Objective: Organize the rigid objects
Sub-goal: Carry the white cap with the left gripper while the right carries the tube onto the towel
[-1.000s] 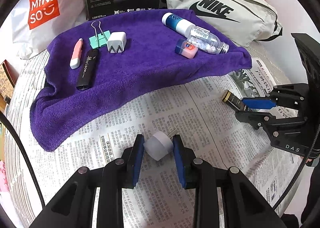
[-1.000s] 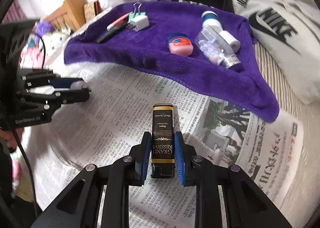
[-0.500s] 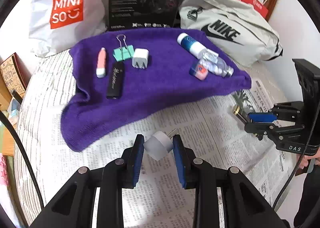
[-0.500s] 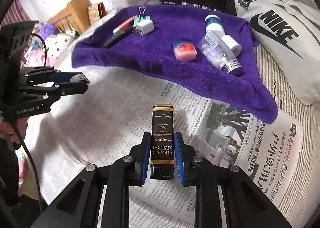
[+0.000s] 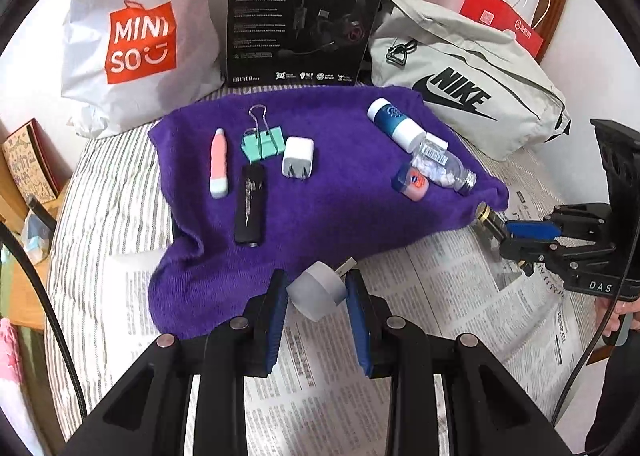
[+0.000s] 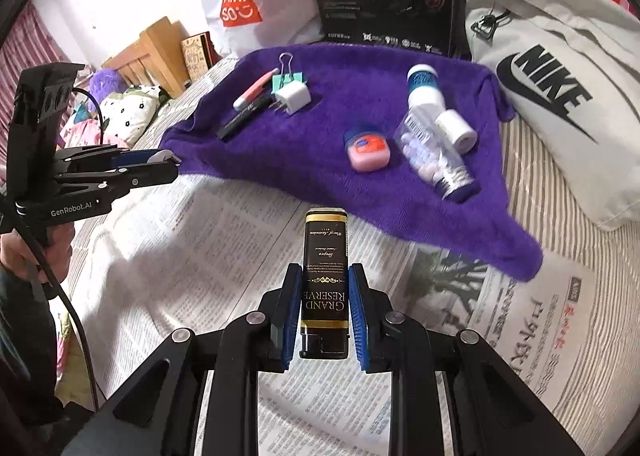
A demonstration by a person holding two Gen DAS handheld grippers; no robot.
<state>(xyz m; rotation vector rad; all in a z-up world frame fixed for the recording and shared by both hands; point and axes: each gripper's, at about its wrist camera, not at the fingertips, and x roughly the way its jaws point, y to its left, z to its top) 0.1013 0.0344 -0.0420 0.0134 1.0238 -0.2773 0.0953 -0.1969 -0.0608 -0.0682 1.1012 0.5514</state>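
Round white plug adapter (image 5: 318,290) is clamped between the pads of the left gripper (image 5: 316,296), lower centre of the left wrist view, prongs aimed away, held over the near edge of the purple towel (image 5: 340,208). Black-and-gold lighter (image 6: 325,280) is clamped at its lower half in the right gripper (image 6: 325,310), lower centre of the right wrist view, above the newspaper (image 6: 224,240) on the bed. Both items are judged light and rigid; the adapter's smooth rounded shell could be squeezed out of the pads, so a hold across its widest part is preferred; the lighter's flat sides are well suited to a mid-body grip. Versus half a second ago: both loads are unchanged in the jaws, the towel is seen closer and lower in both views, and the adapter is now at the towel edge rather than over newsprint. Sorted items on the towel are unmoved.
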